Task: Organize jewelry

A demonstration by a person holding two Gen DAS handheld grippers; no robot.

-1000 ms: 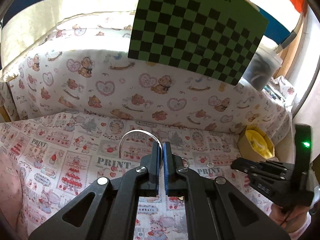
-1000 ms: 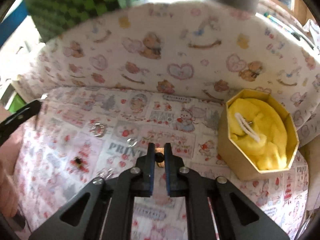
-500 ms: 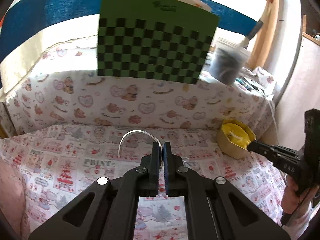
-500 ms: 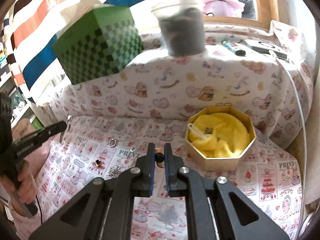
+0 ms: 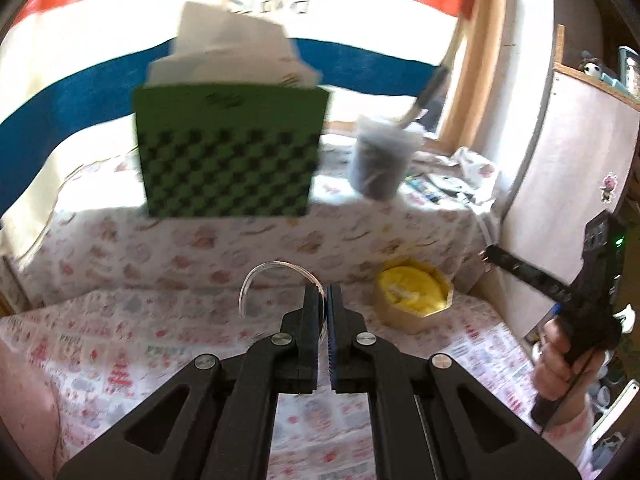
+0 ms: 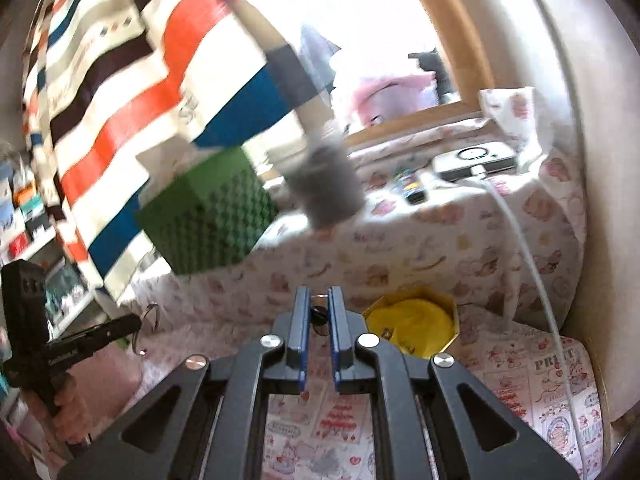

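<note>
My left gripper (image 5: 325,293) is shut on a thin silver open bangle (image 5: 276,270), which arcs up and to the left of its fingertips above the printed cloth (image 5: 120,344). In the right wrist view that gripper (image 6: 134,322) shows at the far left, the bangle (image 6: 147,330) hanging from its tip. My right gripper (image 6: 319,298) is shut on a small dark jewellery piece (image 6: 319,313) with a tiny ring on top. An octagonal gold box (image 6: 452,308) lined with yellow cloth sits just to the right of it. In the left wrist view the box (image 5: 400,320) lies between the two grippers, the right gripper (image 5: 490,254) above its far side.
A cloth-covered ledge behind holds a green chequered box (image 5: 228,168), a grey cup (image 5: 380,164) with a brush, and a flat device (image 6: 476,160) whose white cable (image 6: 532,264) runs down past the gold box. A striped cloth (image 6: 132,92) hangs behind. A hand (image 5: 556,360) grips the right handle.
Both grippers have risen and drawn back from the cloth, each keeping its piece. The views tilt upward, and the loose jewellery on the cloth has dropped out of sight.
</note>
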